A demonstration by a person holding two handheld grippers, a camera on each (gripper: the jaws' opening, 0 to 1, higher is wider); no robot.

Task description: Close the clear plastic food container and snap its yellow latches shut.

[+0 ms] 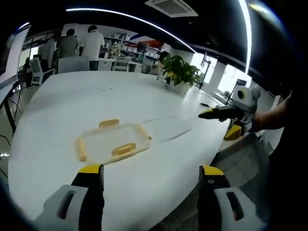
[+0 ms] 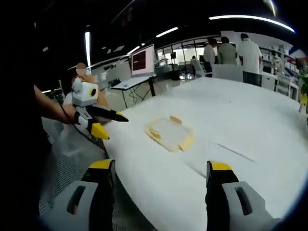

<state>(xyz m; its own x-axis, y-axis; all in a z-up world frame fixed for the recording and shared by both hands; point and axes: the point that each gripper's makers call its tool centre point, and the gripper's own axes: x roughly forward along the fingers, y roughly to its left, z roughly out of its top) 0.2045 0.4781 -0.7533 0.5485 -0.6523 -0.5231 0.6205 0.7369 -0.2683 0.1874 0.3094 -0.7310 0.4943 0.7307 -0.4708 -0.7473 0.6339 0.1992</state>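
box: the clear food container [image 1: 113, 142] lies flat on the big white table [image 1: 57, 106], lid looks down on it
latches: yellow latches [image 1: 123, 149] seem to stick out, so I think none are snapped yet
left gripper [image 1: 150, 174]: held back near the table edge, jaws wide apart, holding nothing
right gripper [image 2: 160, 169]: also back from the box, jaws wide apart, empty
left to do: move in and press each latch down
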